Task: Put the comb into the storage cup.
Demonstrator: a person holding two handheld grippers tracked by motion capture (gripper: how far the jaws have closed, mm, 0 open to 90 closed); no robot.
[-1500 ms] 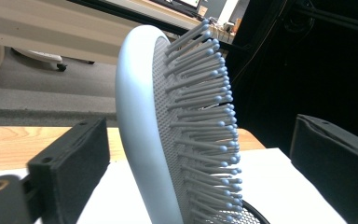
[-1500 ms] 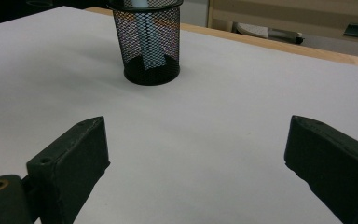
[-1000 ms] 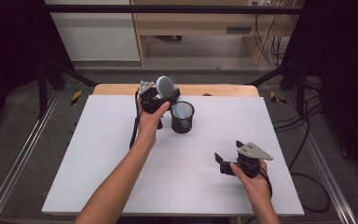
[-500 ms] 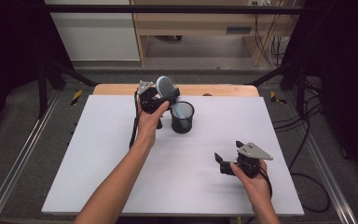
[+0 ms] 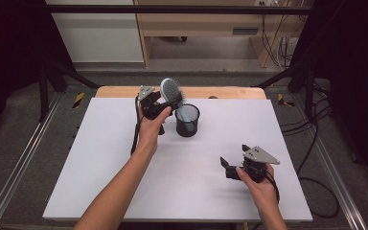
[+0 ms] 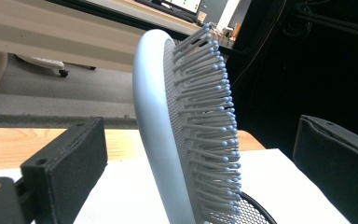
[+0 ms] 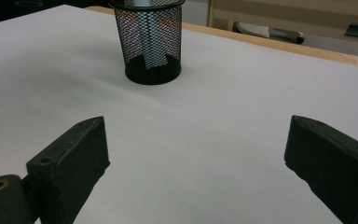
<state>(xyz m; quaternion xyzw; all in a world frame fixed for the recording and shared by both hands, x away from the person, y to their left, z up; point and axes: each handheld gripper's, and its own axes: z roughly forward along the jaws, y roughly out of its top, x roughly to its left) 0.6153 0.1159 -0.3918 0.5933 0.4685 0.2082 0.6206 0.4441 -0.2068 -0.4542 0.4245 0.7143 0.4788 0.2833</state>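
My left hand-held gripper [image 5: 165, 106] is up at the far side of the desk [image 5: 100, 163], its jaws spread wide with the pale blue hairbrush [image 5: 171, 92] standing between them, touching neither as far as I can tell. In the left gripper view the brush head rises upright, bristles facing right. Its handle goes down into the black mesh cup [image 5: 187, 120], which sits on the desk just beside that gripper. My right hand-held gripper [image 5: 232, 165] rests near the desk's front right, jaws wide apart and empty, well apart from the cup it faces.
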